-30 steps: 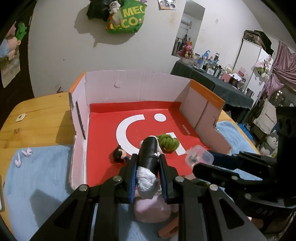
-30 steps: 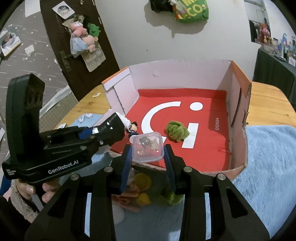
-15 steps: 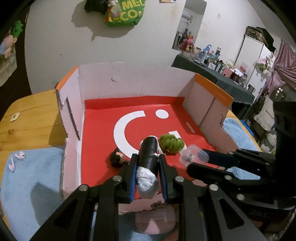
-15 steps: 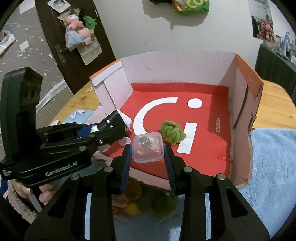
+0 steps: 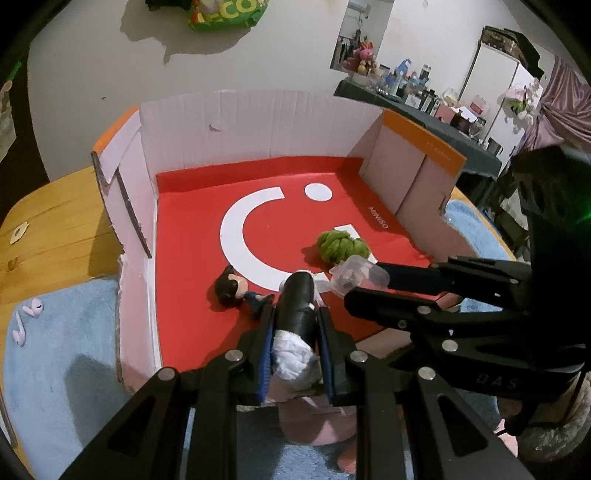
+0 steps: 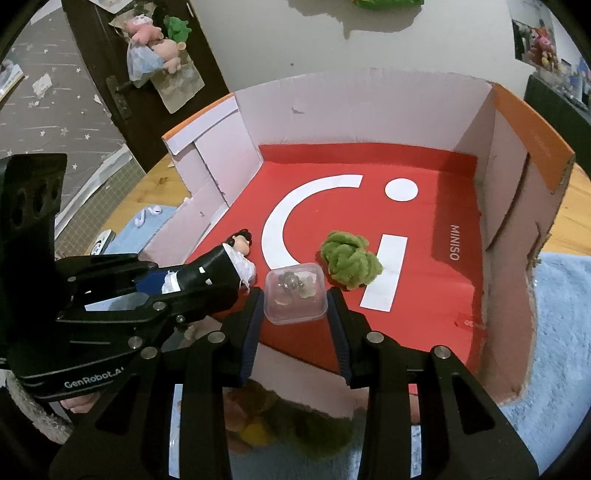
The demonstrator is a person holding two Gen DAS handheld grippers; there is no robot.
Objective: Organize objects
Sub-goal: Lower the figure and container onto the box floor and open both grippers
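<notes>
A lived-in home: plush toys point(image 6: 147, 31), cluttered sideboard point(image 5: 417, 101), fridge point(image 5: 506, 96).

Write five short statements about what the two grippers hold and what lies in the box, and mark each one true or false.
1. The left gripper is shut on a black-and-white doll. True.
2. The right gripper is open and holds nothing. False: it is shut on a small clear plastic case.
3. A green woolly ball lies on the red floor of the box. True.
4. The box floor is blue. False: it is red with white markings.
5. A small dark-haired figure lies outside the box on the blue mat. False: it lies inside the box, on the red floor.
</notes>
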